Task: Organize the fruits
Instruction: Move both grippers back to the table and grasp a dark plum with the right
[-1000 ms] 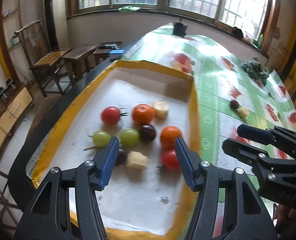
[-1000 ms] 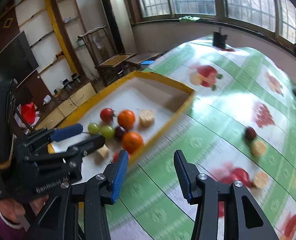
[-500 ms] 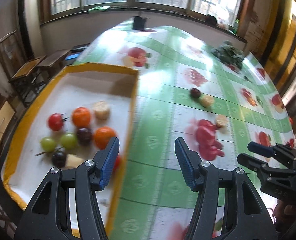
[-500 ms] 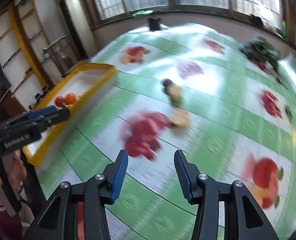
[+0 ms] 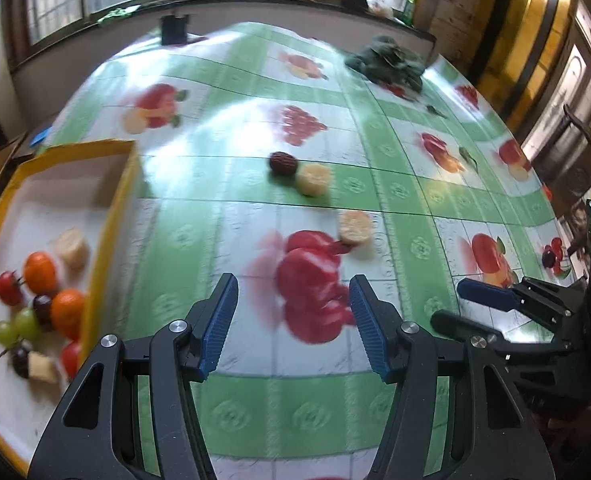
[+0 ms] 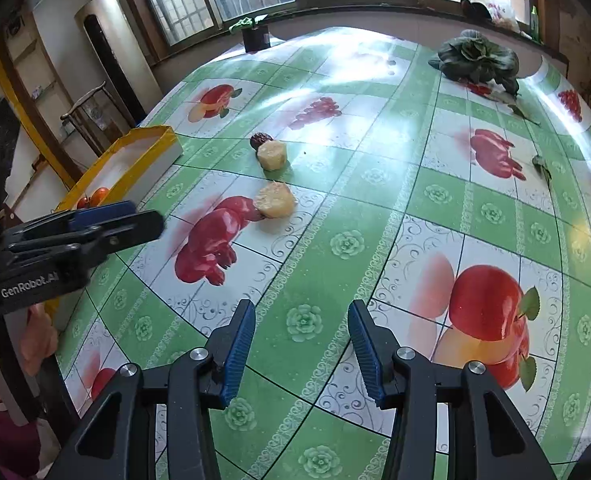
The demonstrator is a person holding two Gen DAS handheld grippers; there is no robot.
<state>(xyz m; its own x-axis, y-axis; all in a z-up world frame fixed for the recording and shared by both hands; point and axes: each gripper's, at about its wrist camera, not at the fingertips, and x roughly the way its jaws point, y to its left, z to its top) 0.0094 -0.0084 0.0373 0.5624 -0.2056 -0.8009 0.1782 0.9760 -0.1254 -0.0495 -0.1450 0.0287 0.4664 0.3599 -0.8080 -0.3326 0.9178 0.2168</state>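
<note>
Fruit pieces lie on the glossy tablecloth (image 5: 223, 184): dark round date (image 5: 283, 163), two pale cut chunks (image 5: 314, 179). Left gripper (image 5: 293, 320) jaws wide apart, empty, above printed red fruit. Yellow-rimmed tray (image 5: 111, 216) at left holds oranges (image 5: 39, 272), tomatoes, grapes.

Right view: right gripper (image 6: 301, 346) spread, holding nothing; ribbed blue pads (image 6: 239, 344); chunk (image 6: 274, 200) well ahead.
</note>
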